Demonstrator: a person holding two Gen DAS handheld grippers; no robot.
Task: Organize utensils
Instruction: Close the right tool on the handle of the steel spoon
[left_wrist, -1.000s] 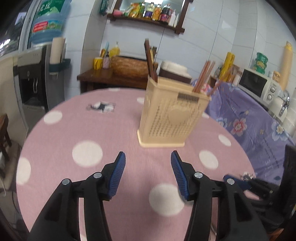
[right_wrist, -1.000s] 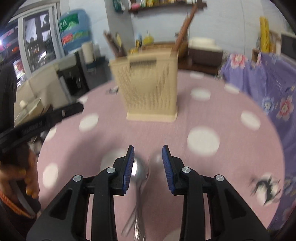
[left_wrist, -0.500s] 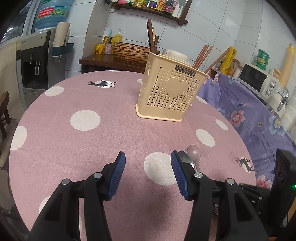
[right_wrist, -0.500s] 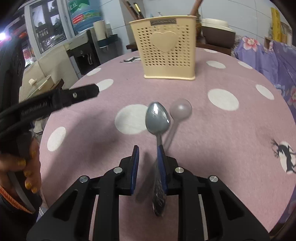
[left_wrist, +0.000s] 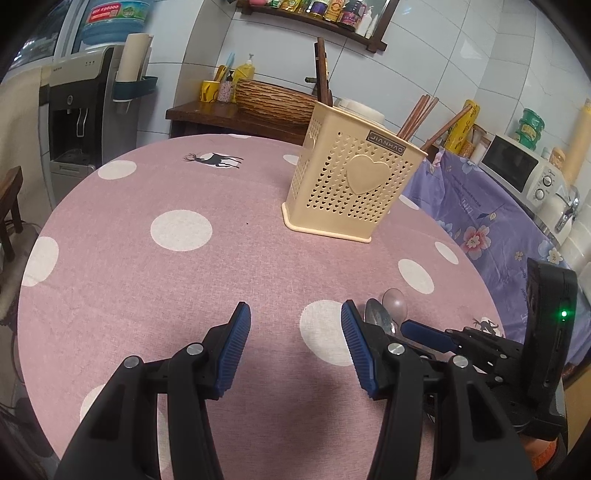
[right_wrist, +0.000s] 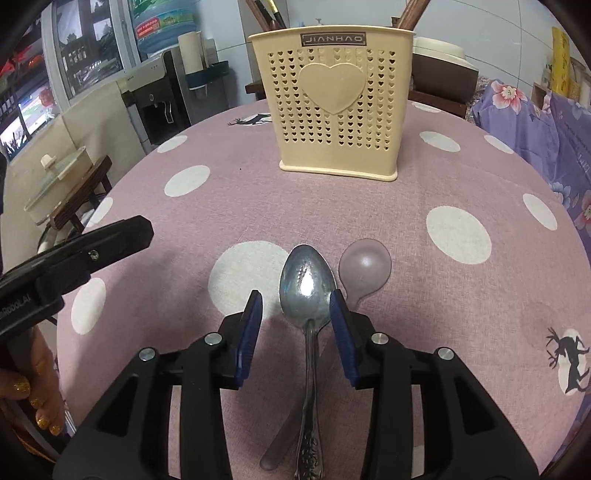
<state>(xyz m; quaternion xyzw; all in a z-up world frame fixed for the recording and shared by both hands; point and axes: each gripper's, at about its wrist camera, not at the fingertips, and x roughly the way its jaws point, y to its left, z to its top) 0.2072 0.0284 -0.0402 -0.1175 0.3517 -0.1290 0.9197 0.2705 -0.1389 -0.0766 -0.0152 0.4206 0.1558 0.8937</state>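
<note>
A metal spoon (right_wrist: 307, 284) lies on the pink dotted tablecloth, its handle running toward me between the fingers of my right gripper (right_wrist: 295, 325), which is open around the spoon's neck without gripping it. A translucent plastic spoon (right_wrist: 365, 264) lies just right of it. A cream perforated utensil holder (right_wrist: 334, 99) with chopsticks stands farther back. In the left wrist view my left gripper (left_wrist: 295, 343) is open and empty above the cloth; the holder (left_wrist: 354, 188) is ahead to the right, and both spoons' bowls (left_wrist: 384, 310) show beside its right finger.
The round table's edge (left_wrist: 48, 225) curves on the left. A purple flowered cloth (left_wrist: 480, 206) covers a counter on the right with a microwave (left_wrist: 517, 170). A water dispenser (left_wrist: 77, 110) and a wooden sideboard (left_wrist: 229, 118) stand behind.
My right gripper was nearly shut around the metal spoon half a second ago and has opened wide; the spoon now lies flat on the cloth. Both grippers have drawn back from the holder.
</note>
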